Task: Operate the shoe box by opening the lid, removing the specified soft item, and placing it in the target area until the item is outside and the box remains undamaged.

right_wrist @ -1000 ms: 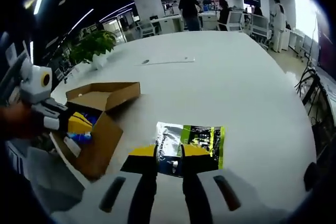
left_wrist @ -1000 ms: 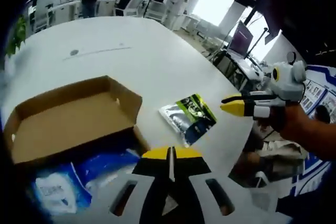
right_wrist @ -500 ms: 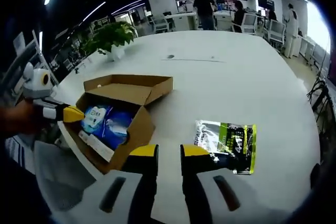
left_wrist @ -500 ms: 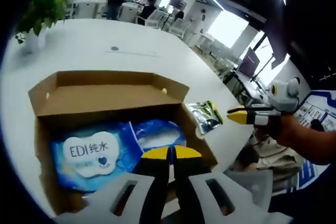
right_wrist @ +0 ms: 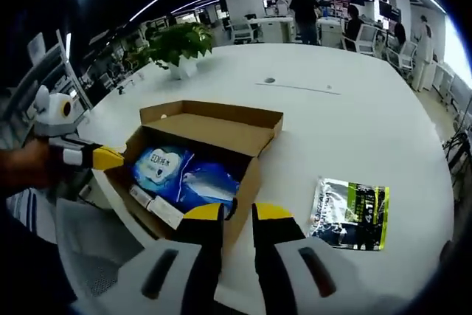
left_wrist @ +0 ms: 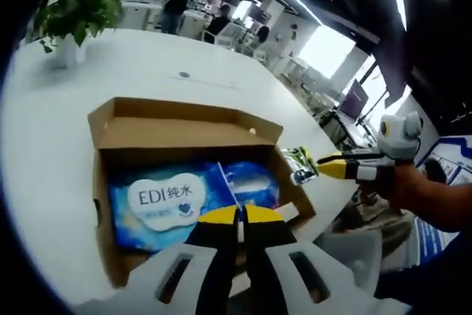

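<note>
The cardboard shoe box stands on the white table with its lid folded back. Inside it lies a blue soft pack of wipes with a white cloud label. My left gripper hangs shut over the box's near edge, holding nothing. In the right gripper view the box and the wipes pack sit just ahead of my right gripper, whose jaws stand a little apart and empty. The left gripper hovers by the box's left corner. The right gripper reaches in beside the box's right wall.
A silver and green pouch lies flat on the table to the right of the box; it shows as well past the box's corner, pouch. A potted plant stands at the far side. People and desks are beyond the table.
Both grippers have swung from the pouch side towards the box, so the box's inside and the wipes pack now face both views. The pouch lies where it was.
</note>
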The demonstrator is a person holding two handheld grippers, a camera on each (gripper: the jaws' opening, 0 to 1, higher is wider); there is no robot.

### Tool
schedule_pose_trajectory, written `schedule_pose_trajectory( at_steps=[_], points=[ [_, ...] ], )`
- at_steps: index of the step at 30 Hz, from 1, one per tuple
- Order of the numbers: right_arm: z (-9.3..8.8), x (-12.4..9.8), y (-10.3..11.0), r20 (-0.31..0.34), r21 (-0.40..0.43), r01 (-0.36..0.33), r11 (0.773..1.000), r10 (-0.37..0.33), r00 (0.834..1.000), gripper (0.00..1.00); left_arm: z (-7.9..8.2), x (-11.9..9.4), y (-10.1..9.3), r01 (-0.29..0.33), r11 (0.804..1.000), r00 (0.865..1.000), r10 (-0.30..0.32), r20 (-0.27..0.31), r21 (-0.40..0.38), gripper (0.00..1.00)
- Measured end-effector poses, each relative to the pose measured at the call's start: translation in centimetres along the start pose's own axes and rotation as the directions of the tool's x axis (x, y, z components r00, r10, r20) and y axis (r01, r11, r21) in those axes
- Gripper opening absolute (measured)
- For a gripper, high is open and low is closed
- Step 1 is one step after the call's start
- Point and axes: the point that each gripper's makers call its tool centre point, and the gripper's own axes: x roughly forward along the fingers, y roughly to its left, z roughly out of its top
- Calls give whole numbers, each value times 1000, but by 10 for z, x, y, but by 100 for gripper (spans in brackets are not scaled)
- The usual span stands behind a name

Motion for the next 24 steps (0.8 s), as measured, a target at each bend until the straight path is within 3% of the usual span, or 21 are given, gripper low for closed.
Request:
schedule_pose_trajectory(
  at_steps=[11, 24],
  points=[
    [1, 19, 40, -30, -42, -49, 998, 47, 998, 13, -2, -17, 24, -22, 999, 1000, 22, 14, -27, 0],
    [-4, 56, 80, -97, -92, -133, 987, 125, 987, 11, -11, -20, 43, -42, 998, 999, 43, 8, -51, 0]
  ],
)
